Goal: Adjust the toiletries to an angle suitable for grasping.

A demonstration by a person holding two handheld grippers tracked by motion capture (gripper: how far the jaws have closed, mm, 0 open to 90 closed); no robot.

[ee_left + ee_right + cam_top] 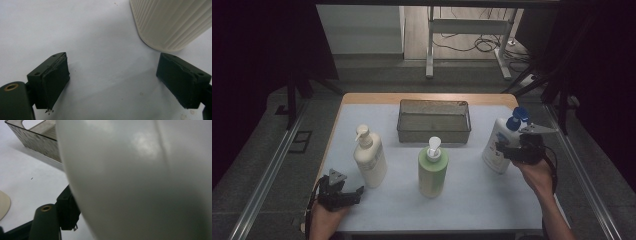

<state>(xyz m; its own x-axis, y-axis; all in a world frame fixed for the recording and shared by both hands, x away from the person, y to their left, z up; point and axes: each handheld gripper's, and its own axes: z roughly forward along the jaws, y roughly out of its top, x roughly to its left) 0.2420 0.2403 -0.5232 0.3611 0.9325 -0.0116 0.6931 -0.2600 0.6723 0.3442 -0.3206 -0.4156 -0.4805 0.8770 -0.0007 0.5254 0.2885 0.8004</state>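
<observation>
A white bottle with a blue pump (497, 145) stands upright at the right of the white table mat. My right gripper (503, 150) reaches around its lower body from the right. In the right gripper view the bottle's pale wall (140, 182) sits close between the jaws. One of the fingers (68, 212) rests against its side, and the other is hidden behind it. My left gripper (357, 192) lies low at the front left, open and empty (112, 82). Just past its right jaw is the ribbed base of a cream pump bottle (371, 162) (172, 22).
A green pump bottle (432, 172) stands mid-table between the other two. A clear rectangular basket (434, 102) (32, 137) sits at the back centre. The table's wooden edge (427, 96) runs behind it, and metal rails flank both sides.
</observation>
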